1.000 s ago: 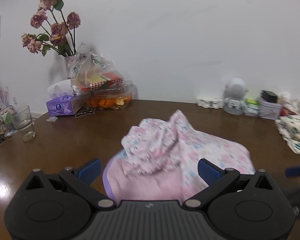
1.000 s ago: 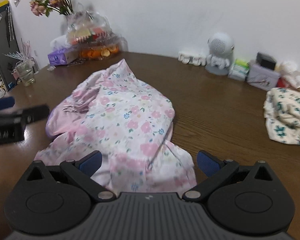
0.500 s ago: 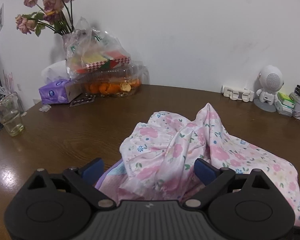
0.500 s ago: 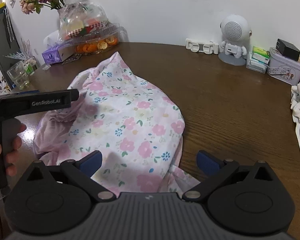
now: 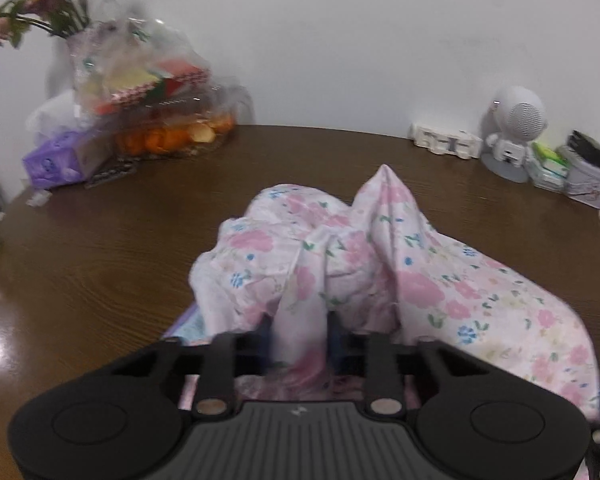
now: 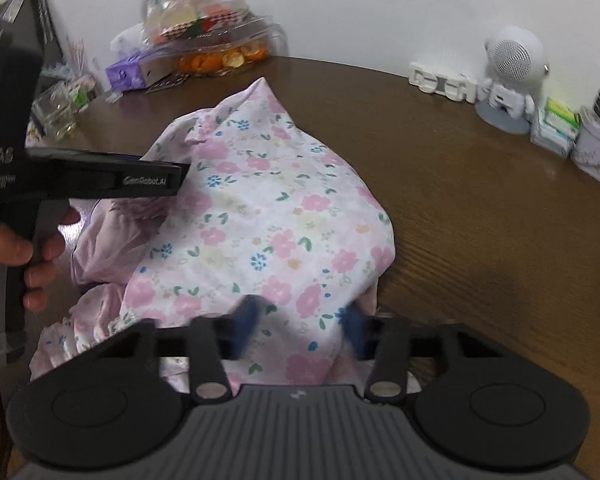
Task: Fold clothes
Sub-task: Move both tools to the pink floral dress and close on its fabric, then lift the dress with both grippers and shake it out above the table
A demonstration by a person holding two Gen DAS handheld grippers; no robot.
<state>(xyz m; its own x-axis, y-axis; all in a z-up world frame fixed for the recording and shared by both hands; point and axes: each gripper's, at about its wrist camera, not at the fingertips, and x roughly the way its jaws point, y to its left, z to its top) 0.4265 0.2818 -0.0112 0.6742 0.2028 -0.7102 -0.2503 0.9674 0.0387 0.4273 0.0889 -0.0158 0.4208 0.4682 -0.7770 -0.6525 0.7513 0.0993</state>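
The floral garment (image 5: 384,264) lies bunched on the brown table (image 5: 100,248), directly ahead of both pairs of jaws, its pink-and-blue flowered cloth heaped over a plain pink layer. The left gripper (image 5: 298,334) has its jaws drawn in close on a fold of the cloth, which rises in a pinched ridge from between the blue pads; beyond them the fabric peaks in two crumpled humps. The right gripper (image 6: 300,330) has its jaws partly closed around the near hem of the garment, cloth filling the gap between the blurred blue fingers (image 6: 246,320), though whether they truly grip it cannot be told. To the left of the right jaws, the left tool's black body crosses over the cloth, held by a hand (image 6: 28,256). Far beyond the jaws, by the wall, stand a white robot-shaped figure (image 5: 514,132) and a clear bag of oranges (image 5: 172,136).
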